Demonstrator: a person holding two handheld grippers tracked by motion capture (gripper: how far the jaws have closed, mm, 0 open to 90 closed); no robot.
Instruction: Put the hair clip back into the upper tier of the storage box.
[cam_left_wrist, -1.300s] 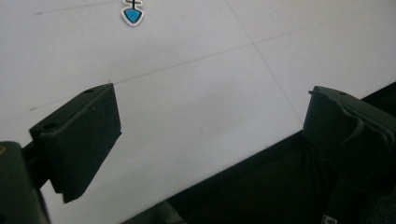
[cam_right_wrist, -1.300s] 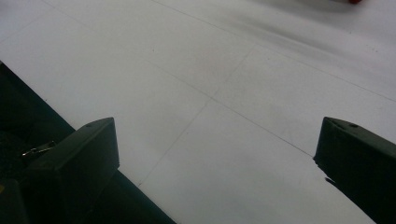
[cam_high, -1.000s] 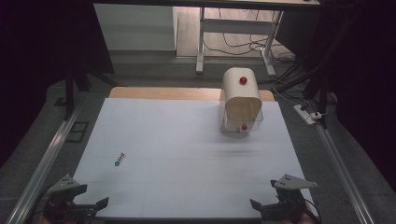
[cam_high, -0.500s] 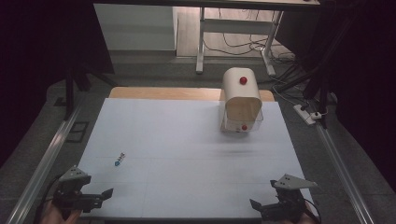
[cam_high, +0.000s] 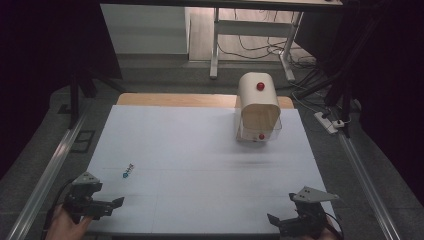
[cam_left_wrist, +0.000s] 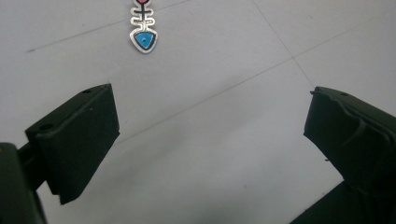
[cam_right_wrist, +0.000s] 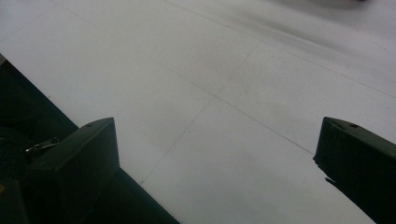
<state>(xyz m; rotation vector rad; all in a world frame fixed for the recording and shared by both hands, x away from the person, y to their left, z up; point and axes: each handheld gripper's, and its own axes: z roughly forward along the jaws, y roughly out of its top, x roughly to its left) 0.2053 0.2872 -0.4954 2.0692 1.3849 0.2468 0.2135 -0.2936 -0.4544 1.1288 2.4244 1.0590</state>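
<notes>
The left gripper, jaws spread wide, points toward the fish-shaped charm just ahead, ready to grasp it

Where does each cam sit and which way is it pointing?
High view: above the person's side, facing forward and down on the white table sheet; shows both hands, left gripper, right gripper.
Left gripper view: along its open black fingers at the small blue-and-pink fishbone charm, shared with the high view.
Right gripper view: along its open fingers at the sheet's edge.
</notes>
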